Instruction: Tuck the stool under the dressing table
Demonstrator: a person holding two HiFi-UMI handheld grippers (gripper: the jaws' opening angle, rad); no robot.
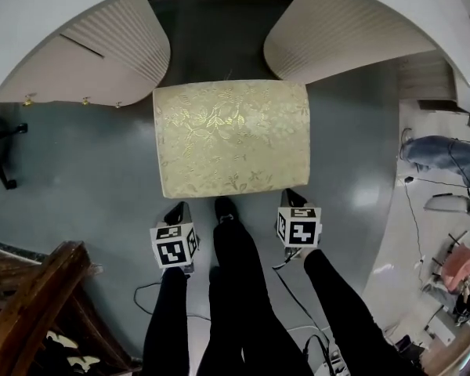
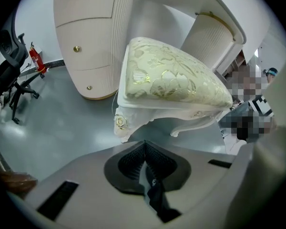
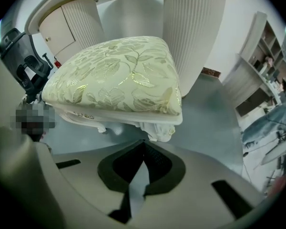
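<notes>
The stool (image 1: 231, 135), with its gold leaf-patterned cushion and white carved frame, stands on the grey floor facing the knee gap of the white dressing table (image 1: 110, 49). Its far edge lies level with the two ribbed pedestals. My left gripper (image 1: 176, 208) is at the stool's near left corner, and my right gripper (image 1: 292, 197) is at the near right corner. In the left gripper view the left gripper (image 2: 144, 143) is shut and empty just below the stool's rosette-carved corner (image 2: 120, 122). The right gripper (image 3: 144, 143) is likewise shut, right under the carved corner (image 3: 159, 130). I cannot tell whether either gripper touches the stool.
The person's dark-clad legs (image 1: 239, 288) stand between the grippers. Brown wooden furniture (image 1: 31, 304) sits at the lower left, an office chair base (image 1: 0, 155) at the far left. Cables (image 1: 419, 225) and clutter lie to the right. A fire extinguisher (image 2: 34, 60) stands by the wall.
</notes>
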